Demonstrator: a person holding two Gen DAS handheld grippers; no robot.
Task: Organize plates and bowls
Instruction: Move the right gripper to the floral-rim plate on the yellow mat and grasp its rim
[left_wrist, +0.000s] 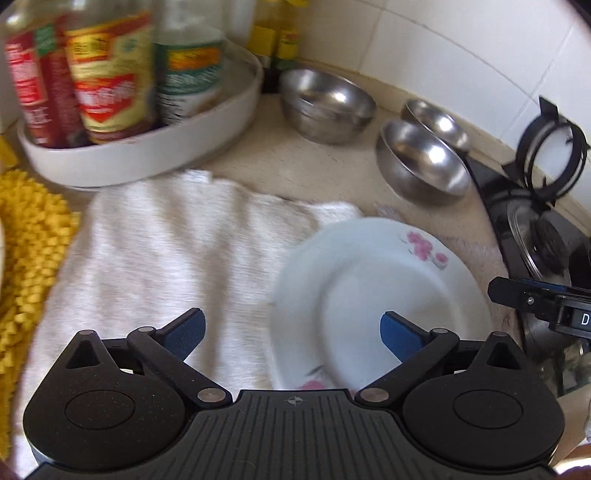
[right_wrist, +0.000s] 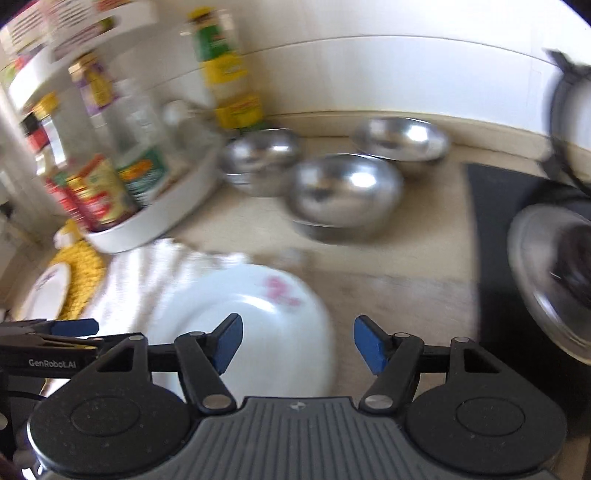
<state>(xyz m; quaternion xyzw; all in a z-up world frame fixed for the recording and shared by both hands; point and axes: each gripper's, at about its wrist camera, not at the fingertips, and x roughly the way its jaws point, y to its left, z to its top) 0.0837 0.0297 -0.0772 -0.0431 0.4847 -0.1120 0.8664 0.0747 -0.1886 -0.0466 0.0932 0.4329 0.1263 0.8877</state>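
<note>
Hovering with fingers spread wide and empty, the left gripper and right gripper should approach the flowered plate by its rim

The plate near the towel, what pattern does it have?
The plate is white with pink flowers near its rim, sharpest in the left wrist view.

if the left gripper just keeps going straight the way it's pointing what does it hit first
Most likely the white towel under the open left gripper, or the left rim of the floral plate beside it. Farther on stands a steel bowl. Depth is hard to judge through blur.
</note>
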